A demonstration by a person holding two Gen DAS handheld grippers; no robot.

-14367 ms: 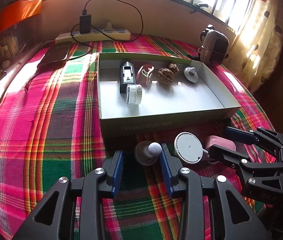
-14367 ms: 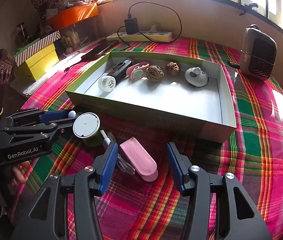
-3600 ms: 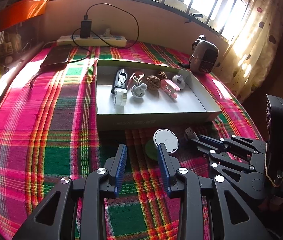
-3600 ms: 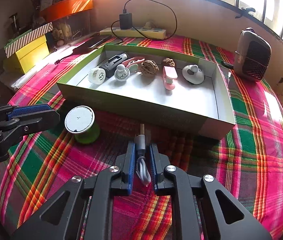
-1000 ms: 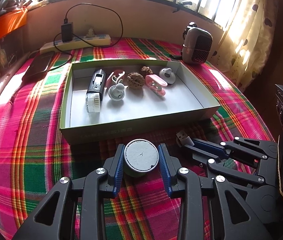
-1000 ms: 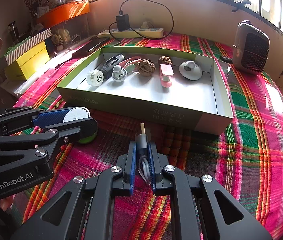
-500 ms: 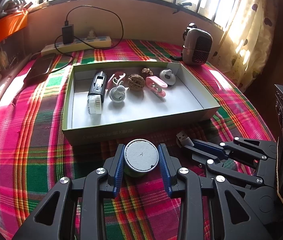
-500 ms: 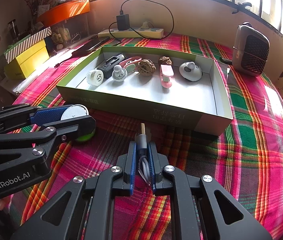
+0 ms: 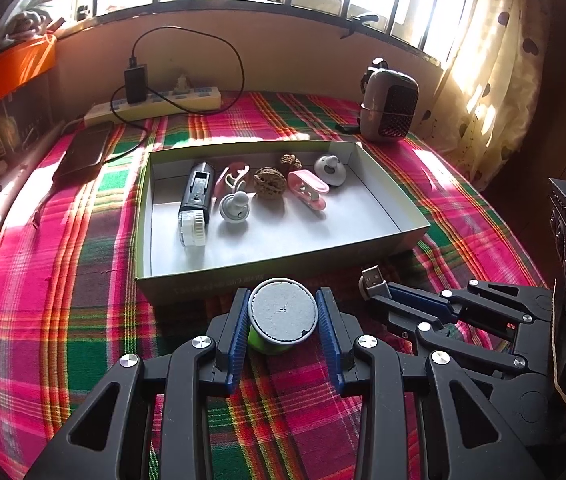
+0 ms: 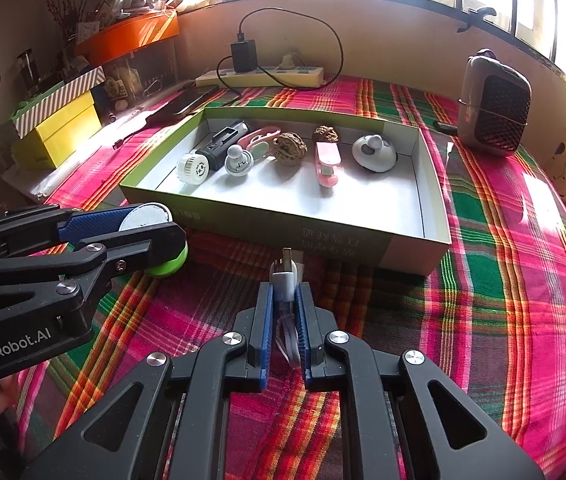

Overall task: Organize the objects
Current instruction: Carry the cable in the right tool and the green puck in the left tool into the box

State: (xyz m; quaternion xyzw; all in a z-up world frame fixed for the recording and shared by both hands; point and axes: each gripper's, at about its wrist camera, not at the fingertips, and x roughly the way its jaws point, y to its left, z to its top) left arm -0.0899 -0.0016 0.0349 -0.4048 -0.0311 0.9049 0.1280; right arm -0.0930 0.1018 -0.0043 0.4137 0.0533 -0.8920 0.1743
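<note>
Left gripper: I clamp the tin. Right gripper: pinched on the cable. Risk: tin catching the box wall when lifted.

cloth pink/green/orange plaid. box green outside, white inside. round tin grey lid, lime green body. gripper pads blue, arms black. clip in box pink. shelf box yellow.
</note>
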